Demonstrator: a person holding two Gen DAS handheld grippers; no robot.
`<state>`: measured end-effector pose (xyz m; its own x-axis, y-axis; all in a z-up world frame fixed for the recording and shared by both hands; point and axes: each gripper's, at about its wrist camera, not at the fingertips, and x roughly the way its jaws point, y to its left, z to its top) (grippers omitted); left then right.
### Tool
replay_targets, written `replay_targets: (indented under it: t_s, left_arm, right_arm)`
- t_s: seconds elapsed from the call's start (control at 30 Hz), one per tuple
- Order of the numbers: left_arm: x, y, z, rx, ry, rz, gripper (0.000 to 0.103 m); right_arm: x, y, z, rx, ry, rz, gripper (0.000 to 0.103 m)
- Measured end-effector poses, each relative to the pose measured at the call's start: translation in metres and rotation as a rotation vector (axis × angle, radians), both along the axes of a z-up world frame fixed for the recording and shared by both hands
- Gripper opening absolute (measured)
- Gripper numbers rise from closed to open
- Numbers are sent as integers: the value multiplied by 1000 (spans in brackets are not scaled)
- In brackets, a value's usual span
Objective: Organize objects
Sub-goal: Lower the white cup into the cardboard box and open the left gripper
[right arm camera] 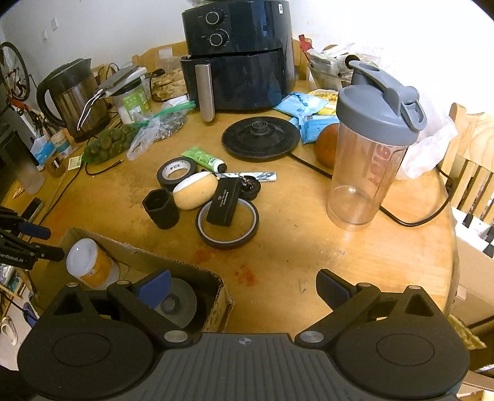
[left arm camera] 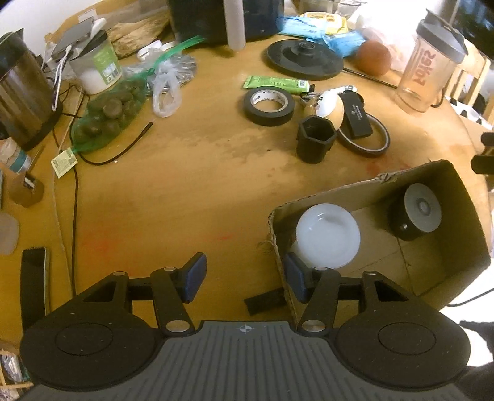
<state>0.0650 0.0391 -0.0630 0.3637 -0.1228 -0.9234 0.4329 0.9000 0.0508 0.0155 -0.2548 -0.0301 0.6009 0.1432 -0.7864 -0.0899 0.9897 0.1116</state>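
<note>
Our left hand-held gripper [left arm camera: 242,279] gapes wide and empty, straddling the near wall of the cardboard box [left arm camera: 463,197]; our right hand-held gripper [right arm camera: 244,288] is equally wide over the box's other end. Inside lie a white-lidded jar [left arm camera: 327,236] and a grey-capped black cylinder [left arm camera: 415,216]. Beyond, on the worktop [left arm camera: 185,191], we see black tape [left arm camera: 268,105], a hexagonal black cup [left arm camera: 315,138] and a shaker bottle [right arm camera: 370,148].

The right claw's blue-padded finger [right arm camera: 154,285] covers part of the grey disc [right arm camera: 182,303] in the cardboard box [right arm camera: 220,296]; the air fryer [left arm camera: 216,21] is cut off at the top edge — the shaker's red lettering [left arm camera: 424,72] reads blurred.
</note>
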Motion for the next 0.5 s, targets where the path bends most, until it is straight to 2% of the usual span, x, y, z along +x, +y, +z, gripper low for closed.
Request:
replay_targets:
  t_s: [0.27, 0.5]
  left_arm:
    - [4, 3, -1, 6, 1, 2, 56]
    - [12, 9, 0, 3, 21, 47, 56]
  right_arm:
    - [3, 1, 1, 0, -2, -2, 100]
    - [6, 2, 1, 5, -2, -5, 100]
